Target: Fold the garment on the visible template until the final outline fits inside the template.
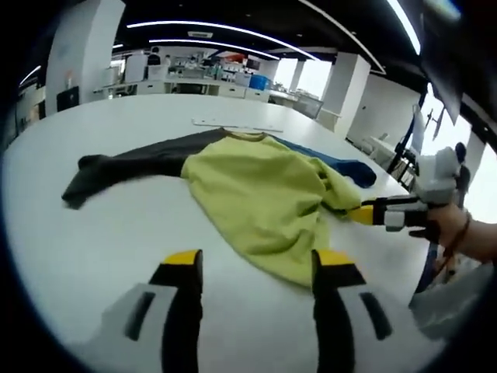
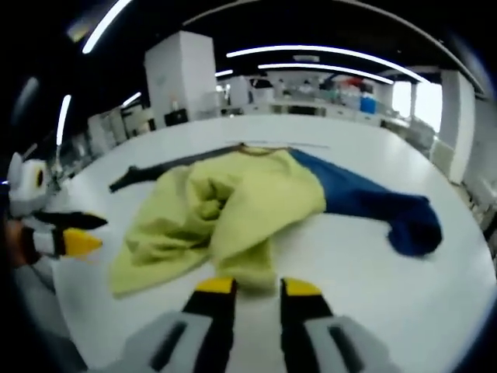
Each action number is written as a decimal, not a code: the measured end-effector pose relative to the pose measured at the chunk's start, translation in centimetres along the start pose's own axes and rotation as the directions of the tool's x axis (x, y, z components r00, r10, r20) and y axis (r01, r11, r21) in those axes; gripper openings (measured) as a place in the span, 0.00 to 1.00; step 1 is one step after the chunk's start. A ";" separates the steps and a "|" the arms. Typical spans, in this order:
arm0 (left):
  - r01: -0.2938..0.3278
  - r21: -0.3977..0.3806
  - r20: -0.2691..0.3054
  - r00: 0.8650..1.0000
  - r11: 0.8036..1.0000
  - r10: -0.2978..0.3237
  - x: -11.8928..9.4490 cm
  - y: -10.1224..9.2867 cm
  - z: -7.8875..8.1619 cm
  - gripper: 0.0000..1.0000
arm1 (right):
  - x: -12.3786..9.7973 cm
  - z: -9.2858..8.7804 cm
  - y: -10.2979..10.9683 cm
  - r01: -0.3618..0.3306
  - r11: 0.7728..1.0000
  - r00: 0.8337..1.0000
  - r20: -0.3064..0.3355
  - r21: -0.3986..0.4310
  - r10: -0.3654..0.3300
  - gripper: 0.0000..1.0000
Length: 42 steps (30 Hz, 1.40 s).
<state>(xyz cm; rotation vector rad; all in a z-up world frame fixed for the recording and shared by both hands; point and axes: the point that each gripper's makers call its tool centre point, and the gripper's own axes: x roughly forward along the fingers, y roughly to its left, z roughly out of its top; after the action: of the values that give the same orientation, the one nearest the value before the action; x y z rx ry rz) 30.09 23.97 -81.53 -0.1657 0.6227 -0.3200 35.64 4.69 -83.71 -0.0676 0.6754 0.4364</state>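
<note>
**Folding barely begun, the garment was still bunched and spread wide**

Nearest in the left gripper view, the left gripper (image 1: 258, 268) hung over the bare white table (image 1: 93, 225), just short of the near hem, with its jaws spread apart and nothing between them. In the right gripper view, the right gripper (image 2: 256, 289) had its jaws pressed close on a fold of the yellow cloth at the garment's near edge; it looked like a pinch on the fabric, though the exact contact was hard to see.

Just beyond lay the garment (image 1: 260, 186), in the middle of the table. Its yellow-green body was rumpled and partly doubled over itself, not flat. Farther out, a dark grey sleeve (image 1: 132, 165) stretched to one side and a blue sleeve (image 2: 373, 200) to the other, its end bunched up.

Behind the collar, a thin pale strip (image 1: 237, 123) lay on the table; whether it belonged to the template I could not tell.

By my judgement little was done: both sleeves were still to be folded in, the body smoothed, and the outline made much smaller
</note>
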 end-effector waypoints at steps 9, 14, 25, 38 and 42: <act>0.009 -0.049 -0.065 0.998 0.999 -0.013 0.6 -1.7 -1.9 0.33 | 0.8 -0.1 -0.1 0.011 0.999 1.000 -0.008 0.037 -0.011 0.12; -0.016 -0.079 -0.076 0.997 0.997 0.010 0.7 -1.9 -2.3 0.28 | 1.1 0.2 -0.4 0.029 0.998 1.000 -0.005 0.060 -0.029 0.09; -0.001 -0.117 -0.109 0.994 0.993 -0.011 1.2 -4.1 -3.3 0.17 | 1.2 0.3 -0.7 0.039 0.996 0.999 -0.002 0.081 -0.039 0.02; -0.021 -0.171 -0.105 0.994 0.985 0.003 0.9 -3.8 -3.0 0.00 | 0.5 0.7 -0.8 0.002 0.994 1.000 -0.006 0.107 -0.002 0.00; -0.015 -0.158 -0.083 0.997 0.987 0.002 0.0 -3.0 -2.0 0.00 | -0.2 0.9 -0.6 -0.024 0.997 1.000 -0.013 0.078 0.025 0.00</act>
<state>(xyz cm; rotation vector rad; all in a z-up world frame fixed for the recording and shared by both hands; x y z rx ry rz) 28.18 21.02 -82.35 -0.3034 0.7311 -0.2703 36.29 4.30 -82.93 0.0111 0.7067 0.4336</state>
